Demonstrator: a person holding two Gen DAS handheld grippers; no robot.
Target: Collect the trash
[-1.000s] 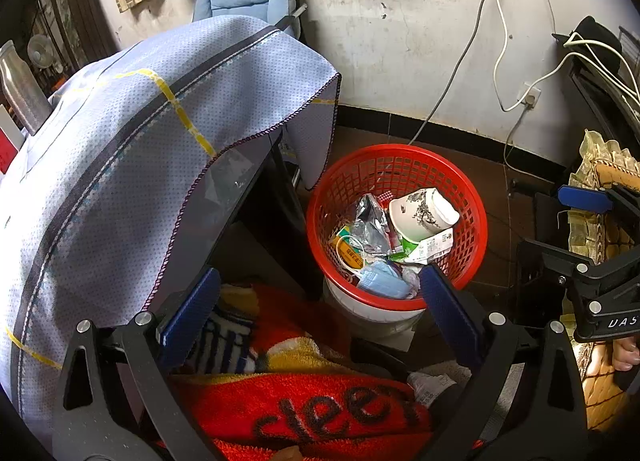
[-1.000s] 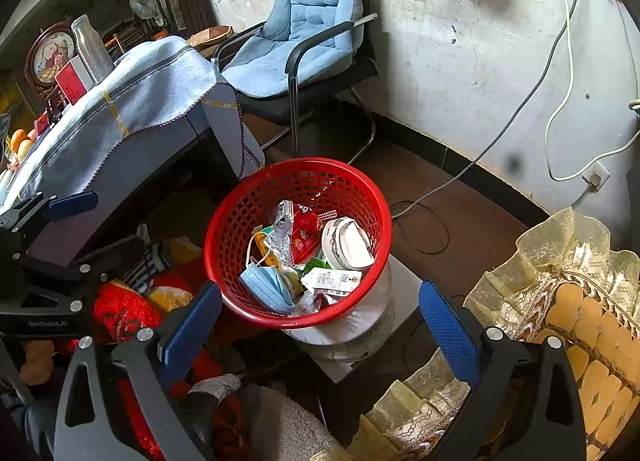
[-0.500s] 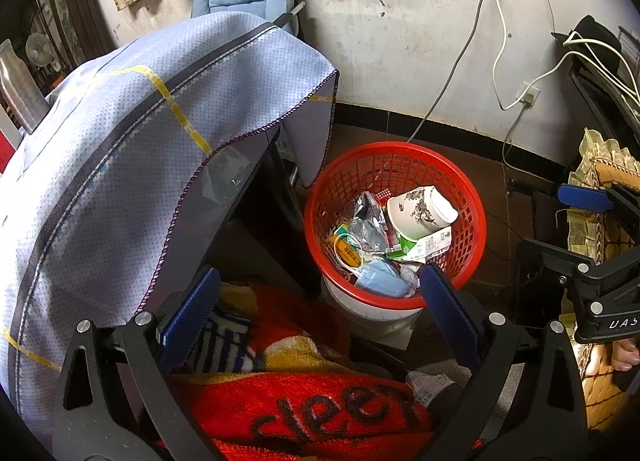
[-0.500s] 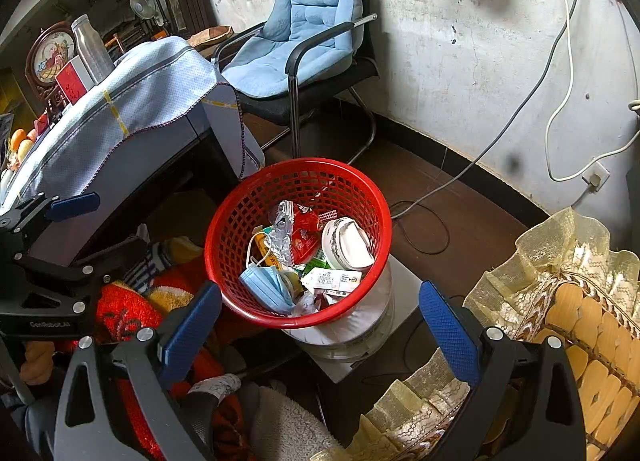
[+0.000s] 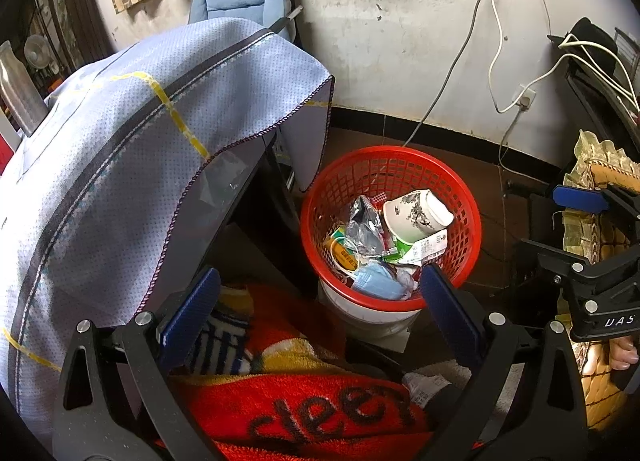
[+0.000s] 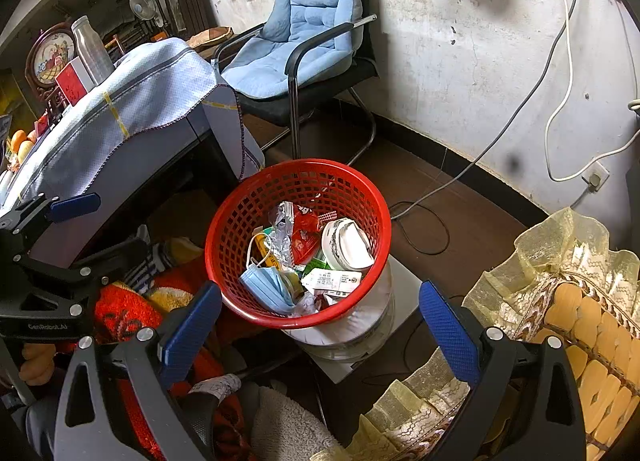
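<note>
I hold both claws above the floor, looking down at the red basket [image 6: 298, 241]. My right claw [image 6: 320, 325] is released, its blue pads spread wide with nothing between them; the basket sits just beyond them at twelve o'clock. My left claw [image 5: 318, 315] is released too and carries nothing, with the same basket [image 5: 390, 227] at about one o'clock from it.

The basket rests on a white container [image 6: 360, 325] and already holds trash. A paper cup [image 6: 346, 243] lies on its side at the basket's three o'clock. A blue face mask [image 6: 266, 287] lies against the rim at seven o'clock. A red wrapper [image 6: 304, 235] and a crumpled silver wrapper [image 6: 282, 235] lie near the centre, touching each other. A white printed label [image 6: 332, 280] lies just below the cup.

At ten o'clock from the basket stands a table draped in a pale blue cloth [image 6: 148, 101]. A chair with a blue cushion [image 6: 304, 33] stands at twelve o'clock against the wall. A red blanket [image 5: 304, 409] lies beneath my left claw, and yellow lace fabric [image 6: 560, 261] sits at four o'clock in the right view.
</note>
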